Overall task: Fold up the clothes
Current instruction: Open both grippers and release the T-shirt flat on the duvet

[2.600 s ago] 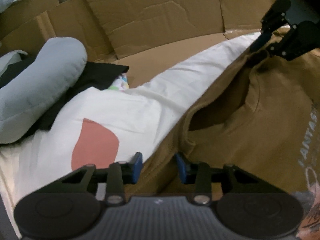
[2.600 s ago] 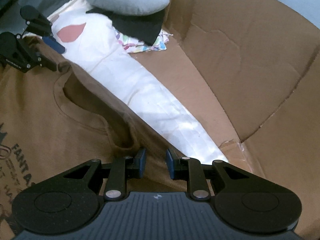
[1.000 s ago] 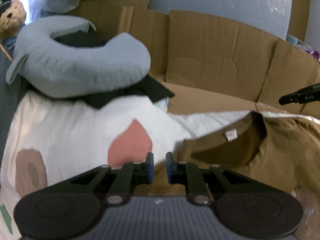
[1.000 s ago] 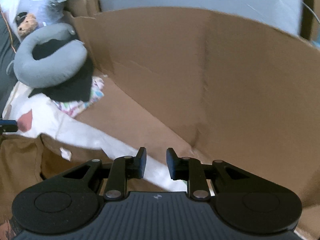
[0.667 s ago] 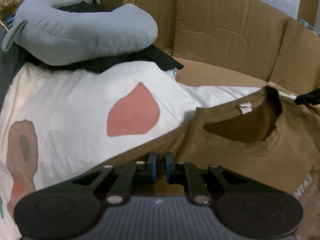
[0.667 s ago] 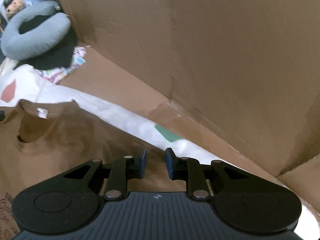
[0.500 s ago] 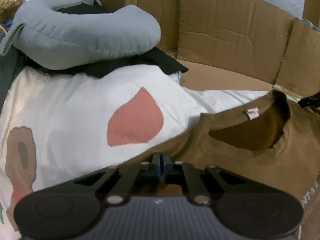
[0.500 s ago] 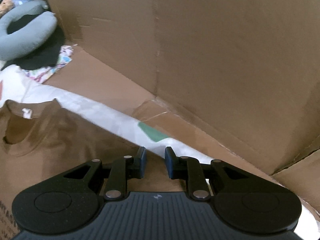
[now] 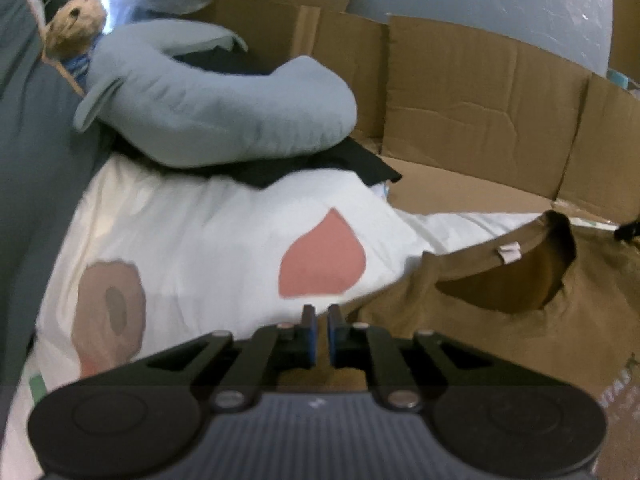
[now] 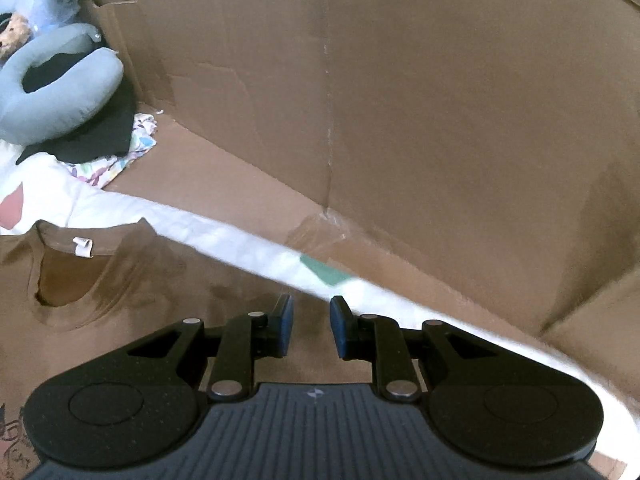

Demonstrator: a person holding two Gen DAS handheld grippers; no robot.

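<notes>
On the white sheet (image 9: 208,248), beside the cardboard wall (image 10: 400,100), the brown T-shirt (image 9: 500,344) is laid flat with its neck hole open. The shirt's edge is pinched tight by the left gripper (image 9: 319,334). The right gripper (image 10: 310,330) is held over the shirt with its fingers apart, nothing between them. A grey neck pillow (image 9: 224,116) is seen behind.

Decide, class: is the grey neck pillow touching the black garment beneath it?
Touching. In the left wrist view the grey neck pillow rests directly on the black garment, no gap between them.
</notes>
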